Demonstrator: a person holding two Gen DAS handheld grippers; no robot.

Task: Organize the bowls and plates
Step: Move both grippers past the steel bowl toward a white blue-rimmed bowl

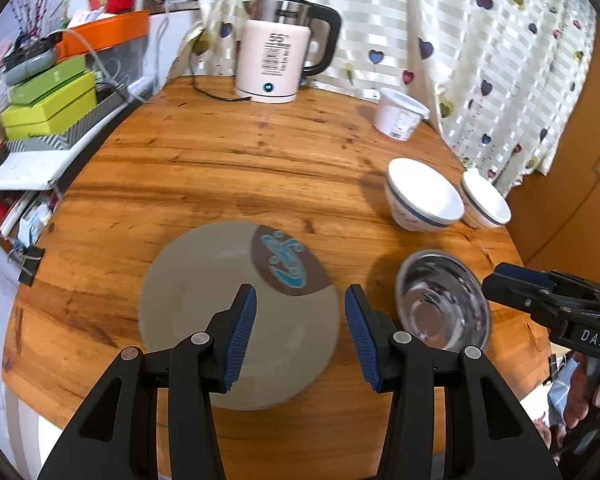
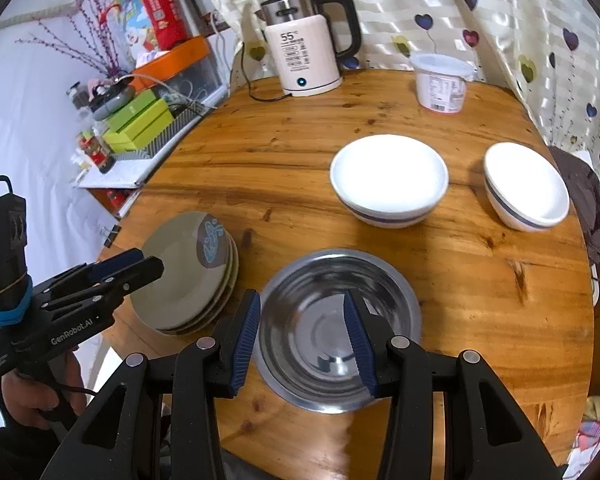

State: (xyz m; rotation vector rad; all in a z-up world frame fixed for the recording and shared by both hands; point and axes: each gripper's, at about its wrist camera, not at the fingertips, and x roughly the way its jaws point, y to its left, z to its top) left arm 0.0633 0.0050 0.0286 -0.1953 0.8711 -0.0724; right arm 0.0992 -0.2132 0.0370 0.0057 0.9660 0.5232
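Left claw (image 1: 300, 332) hovers released, nothing btwn blue pads, jaws roughly half apart. Directly under and ahead of it: stack of grey-beige round ceramic plates (image 1: 204, 312), top one w/ brown patch and blue motif at far rim. Seen edge-on from right wrist view as several plates nested; probably gathered there already as the plate pile, flat on round wooden tabletop (image 1: 220, 160).

Right claw (image 2: 304, 340) also released, empty, jaws a bit narrower. Below it, just ahead of pads: shiny stainless-steel round bowl (image 2: 336, 328), upright, mouth up, left pad over near-left rim, right pad over inside. Not gripped; no pad pressing on rim as far as visible.

Beyond right claw, further back: wide white ceramic bowl w/ blue band (image 2: 388, 180); to its right, apart, smaller white ceramic bowl w/ blue band (image 2: 526, 184). Both upright, separate, not nested yet; likely the remaining work, i.e. bowls to be stacked.

Far side of tabletop: pink-white electric kettle w/ black handle (image 2: 304, 56) and white plastic tub w/ lid (image 2: 442, 80), well clear of either claw.

Judgement: plates done, bowls pending; steel bowl nearest right claw, so prob. next pick.
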